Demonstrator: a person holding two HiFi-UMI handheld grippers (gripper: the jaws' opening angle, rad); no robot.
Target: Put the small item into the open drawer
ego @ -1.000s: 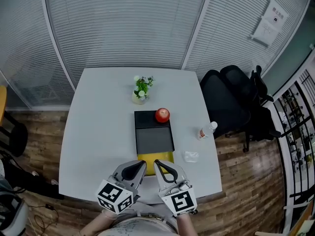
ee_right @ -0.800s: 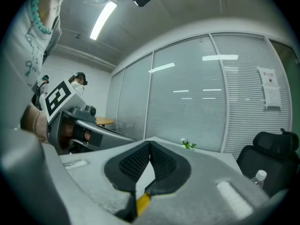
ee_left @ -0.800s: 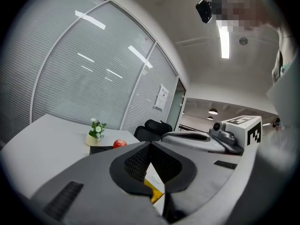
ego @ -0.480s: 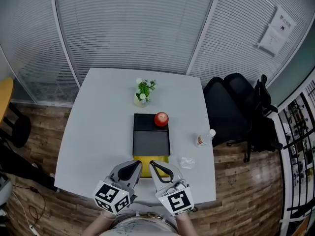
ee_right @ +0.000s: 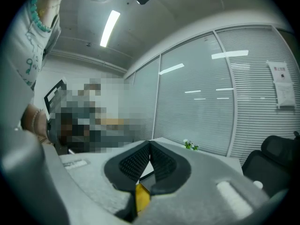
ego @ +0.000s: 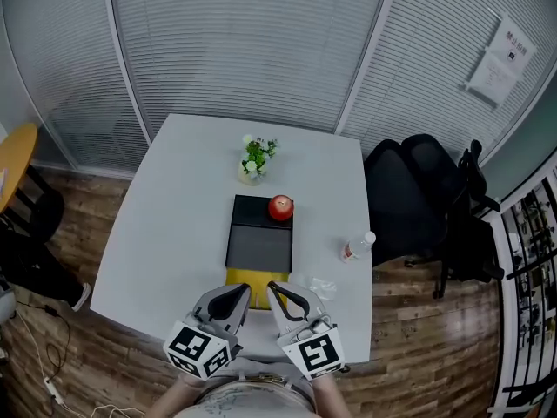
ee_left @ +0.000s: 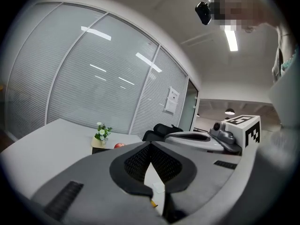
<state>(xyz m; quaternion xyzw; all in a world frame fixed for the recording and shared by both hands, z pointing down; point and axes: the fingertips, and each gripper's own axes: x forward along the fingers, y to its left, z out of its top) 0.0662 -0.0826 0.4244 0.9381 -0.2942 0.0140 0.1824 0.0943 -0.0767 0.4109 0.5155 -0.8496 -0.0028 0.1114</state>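
- Drawer [ego: 255,277]: it sticks out of the black box [ego: 261,212] toward you at lower centre of the head view. Its yellow end lies just ahead of both grippers. Whether the grey stretch behind the yellow is drawer or box top, I cannot tell.
- Small item: not yet picked up, and there are two candidates. The red apple [ego: 280,207] sits on the far end of the box. The crumpled clear scrap [ego: 322,286] lies on the table [ego: 165,233] just right of the yellow end. Settle which one you want before you reach.
- Your left gripper [ee_left: 150,145] and right gripper [ee_right: 149,143] both have their jaws pressed together, with nothing between them.
- Risk: arrive with the jaws closed and you will shove the item instead of taking it. The apple would likely roll off the box.
- Risk: your grippers sit close side by side. Swinging one across could knock the other, or bump the drawer's near end and push it in.
- Risk: the flower pot [ego: 251,171] stands just beyond the apple and the bottle [ego: 355,247] is off to the right. An overshoot could tip either.
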